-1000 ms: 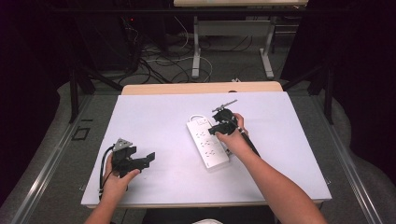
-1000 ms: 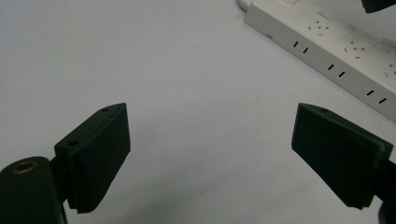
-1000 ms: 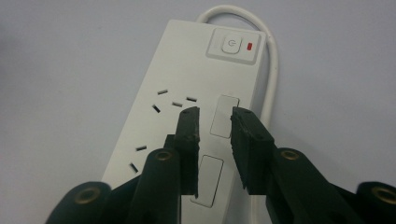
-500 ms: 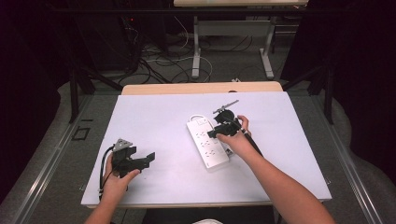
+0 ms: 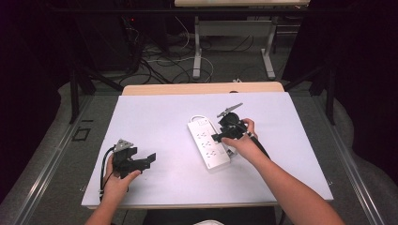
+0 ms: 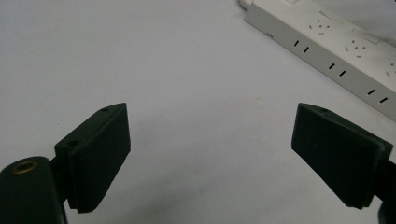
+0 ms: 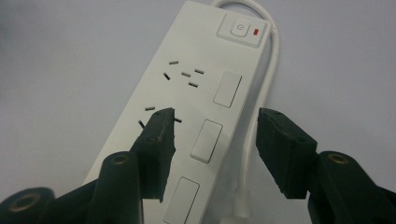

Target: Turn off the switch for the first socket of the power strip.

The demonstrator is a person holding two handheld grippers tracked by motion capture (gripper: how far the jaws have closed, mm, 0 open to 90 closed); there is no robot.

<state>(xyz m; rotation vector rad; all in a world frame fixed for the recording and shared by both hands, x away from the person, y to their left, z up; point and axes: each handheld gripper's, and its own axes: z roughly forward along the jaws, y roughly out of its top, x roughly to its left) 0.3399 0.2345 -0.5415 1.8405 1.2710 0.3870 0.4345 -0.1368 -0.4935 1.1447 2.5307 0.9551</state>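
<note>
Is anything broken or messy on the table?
Nothing looks broken or spilled. The white power strip lies flat but slanted across the table, with its cord curled along one side. Its red switch light shows. Both grippers are open, the right gripper over the strip.

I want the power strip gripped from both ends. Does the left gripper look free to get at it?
Probably yes: the left gripper is open, and bare table lies between it and the power strip. The right gripper hovers over the strip.

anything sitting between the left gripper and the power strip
Nothing visible does. The left gripper, jaws open, points across bare white table toward the power strip, where the right gripper already hovers.
</note>
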